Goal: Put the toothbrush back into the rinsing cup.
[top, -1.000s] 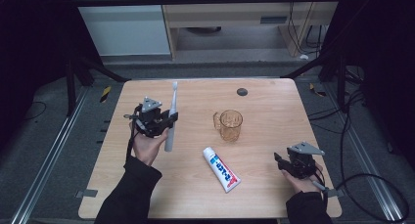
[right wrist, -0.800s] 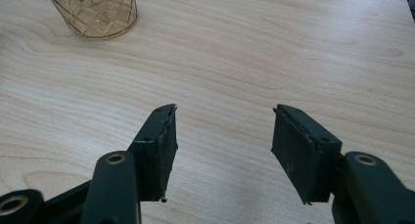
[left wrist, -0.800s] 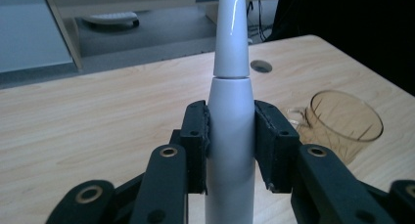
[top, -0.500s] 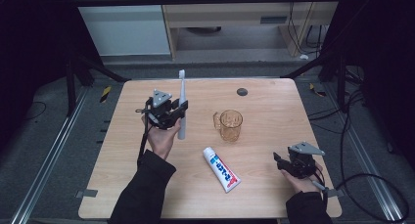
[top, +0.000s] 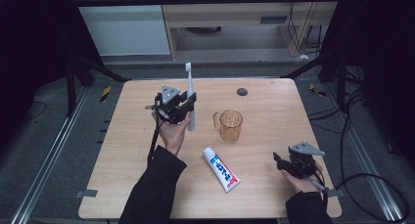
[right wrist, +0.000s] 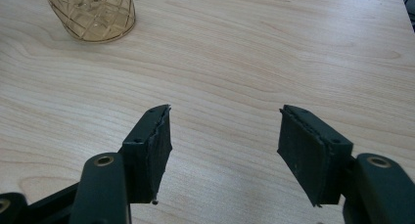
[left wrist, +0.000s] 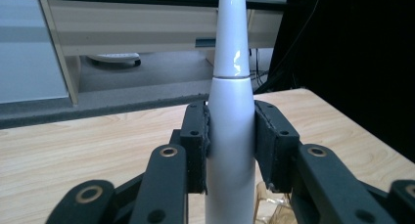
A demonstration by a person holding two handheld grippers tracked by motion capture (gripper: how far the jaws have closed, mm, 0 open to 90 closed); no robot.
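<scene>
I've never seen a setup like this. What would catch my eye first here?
Probably the white electric toothbrush held upright above the wooden table, clamped in the left gripper. Just right of it stands an amber glass cup, with a toothpaste tube lying nearer the person. The right gripper, jaws just opening, is empty.

An amber glass cup [top: 231,124] with a cut pattern stands upright near the middle of the wooden table [top: 274,101], its handle turned to the left in the high view. In front of it, apart from it, a white toothpaste tube [top: 221,169] lies flat and slanted on the tabletop. A small dark round disc [top: 242,92] rests near the far edge, well apart from both.
</scene>
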